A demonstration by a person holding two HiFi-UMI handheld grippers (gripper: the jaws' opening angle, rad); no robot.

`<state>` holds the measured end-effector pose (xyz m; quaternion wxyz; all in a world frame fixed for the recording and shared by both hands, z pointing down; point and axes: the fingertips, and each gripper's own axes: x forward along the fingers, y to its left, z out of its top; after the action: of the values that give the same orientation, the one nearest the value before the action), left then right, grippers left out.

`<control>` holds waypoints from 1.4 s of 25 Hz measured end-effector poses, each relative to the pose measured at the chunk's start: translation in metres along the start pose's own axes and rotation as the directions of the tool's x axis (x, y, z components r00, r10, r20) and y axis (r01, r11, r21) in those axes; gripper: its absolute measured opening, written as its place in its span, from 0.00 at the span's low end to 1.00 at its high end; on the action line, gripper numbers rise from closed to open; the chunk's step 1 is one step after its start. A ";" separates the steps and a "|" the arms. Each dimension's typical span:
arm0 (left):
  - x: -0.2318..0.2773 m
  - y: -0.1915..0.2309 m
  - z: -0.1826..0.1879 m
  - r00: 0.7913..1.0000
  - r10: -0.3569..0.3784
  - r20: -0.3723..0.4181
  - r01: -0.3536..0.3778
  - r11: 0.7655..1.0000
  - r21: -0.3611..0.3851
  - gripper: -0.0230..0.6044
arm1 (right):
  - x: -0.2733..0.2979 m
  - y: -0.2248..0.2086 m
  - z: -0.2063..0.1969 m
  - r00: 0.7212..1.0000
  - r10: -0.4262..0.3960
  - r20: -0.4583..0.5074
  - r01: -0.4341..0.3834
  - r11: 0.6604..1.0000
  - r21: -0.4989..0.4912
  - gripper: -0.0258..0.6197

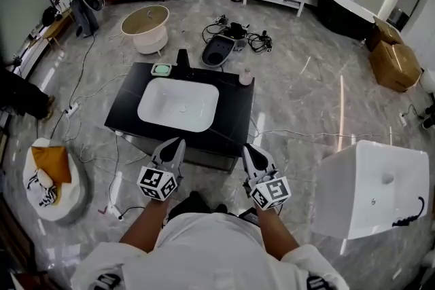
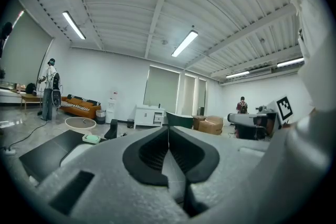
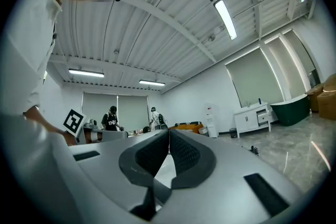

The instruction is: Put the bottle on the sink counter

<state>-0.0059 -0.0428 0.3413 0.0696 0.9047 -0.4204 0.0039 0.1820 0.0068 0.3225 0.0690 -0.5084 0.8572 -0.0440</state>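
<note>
A small pinkish bottle (image 1: 245,77) stands upright on the far right corner of the black sink counter (image 1: 234,119), beside the white basin (image 1: 179,104). Both grippers hover at the counter's near edge, well short of the bottle. My left gripper (image 1: 178,141) is shut with nothing in it; in the left gripper view its jaws (image 2: 168,128) meet in one line. My right gripper (image 1: 248,147) is likewise shut and holds nothing, its pads (image 3: 168,134) touching. The bottle does not show in either gripper view.
A green soap dish (image 1: 162,69) and a black faucet (image 1: 183,59) sit at the counter's back edge. A white cabinet (image 1: 374,187) stands to the right and a beanbag (image 1: 51,176) to the left. Cables and a dark toilet bowl (image 1: 219,51) lie beyond the counter.
</note>
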 end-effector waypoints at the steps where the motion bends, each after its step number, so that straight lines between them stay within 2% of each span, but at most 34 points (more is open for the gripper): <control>1: -0.004 -0.002 0.001 1.000 0.001 0.006 -0.001 1.000 -0.002 0.06 | -0.003 0.004 -0.004 1.000 -0.010 -0.011 0.010 1.000 -0.003 0.07; 6: -0.018 -0.019 0.001 1.000 -0.021 0.018 0.022 1.000 -0.017 0.06 | -0.012 0.022 -0.022 0.997 -0.052 -0.065 0.052 0.999 -0.002 0.07; 12: -0.035 -0.024 0.002 0.998 -0.032 0.046 0.033 0.999 -0.005 0.06 | -0.002 0.050 -0.019 0.998 0.024 -0.064 -0.028 0.998 -0.063 0.07; 15: -0.037 -0.027 -0.004 0.999 -0.051 0.014 0.051 0.999 -0.017 0.06 | 0.008 0.063 -0.013 0.995 0.076 -0.063 -0.081 0.993 -0.080 0.06; 19: -0.046 -0.033 -0.017 0.998 -0.064 -0.025 0.062 0.997 -0.041 0.06 | 0.009 0.077 -0.022 0.990 0.104 -0.095 -0.112 0.990 -0.083 0.06; 27: -0.056 -0.051 -0.030 0.993 -0.108 -0.046 0.106 0.994 -0.039 0.06 | 0.003 0.075 -0.028 0.981 0.169 -0.091 -0.176 0.982 -0.072 0.06; 35: -0.061 -0.062 -0.035 0.992 -0.108 -0.063 0.106 0.994 -0.036 0.06 | -0.008 0.055 -0.025 0.979 0.177 -0.098 -0.184 0.980 -0.077 0.06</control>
<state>0.0036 0.0470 0.3646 0.0980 0.9241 -0.3687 0.0229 0.1346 0.0404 0.3401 0.0121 -0.4284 0.9032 -0.0236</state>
